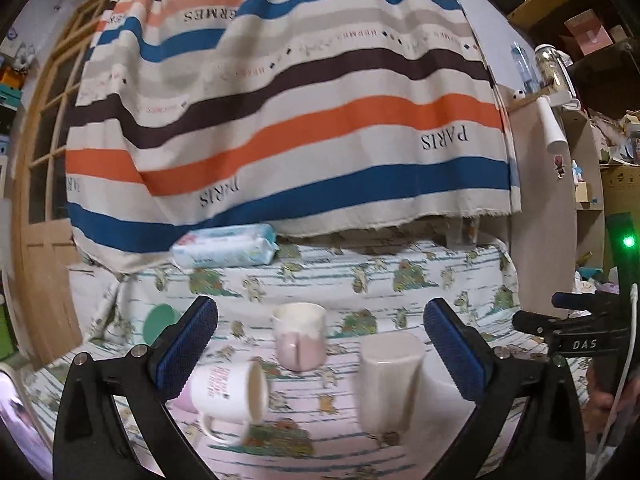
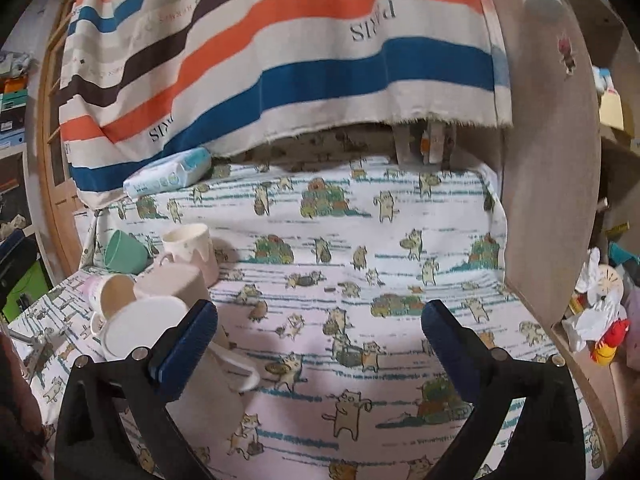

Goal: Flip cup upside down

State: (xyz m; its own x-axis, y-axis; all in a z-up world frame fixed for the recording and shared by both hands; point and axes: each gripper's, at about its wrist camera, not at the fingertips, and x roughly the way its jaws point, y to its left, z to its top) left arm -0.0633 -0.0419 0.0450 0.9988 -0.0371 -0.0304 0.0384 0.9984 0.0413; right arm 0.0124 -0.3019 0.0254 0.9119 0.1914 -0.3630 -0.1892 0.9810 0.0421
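My left gripper [image 1: 320, 344], spread wide and empty, sits nearer the tall white ceramic cup [image 1: 386, 380], base-up on the cat-print desk cloth [image 2: 400, 240], axis vertical, just right of centre

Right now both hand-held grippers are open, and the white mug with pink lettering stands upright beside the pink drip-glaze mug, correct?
Not quite. The white mug with pink lettering lies on its side, mouth sideways, per the left wrist view. Both the left hand-held gripper and right hand-held gripper are open.

Cluttered home, striped curtain [image 1: 280, 120], cat-print tablecloth [image 2: 360, 240]
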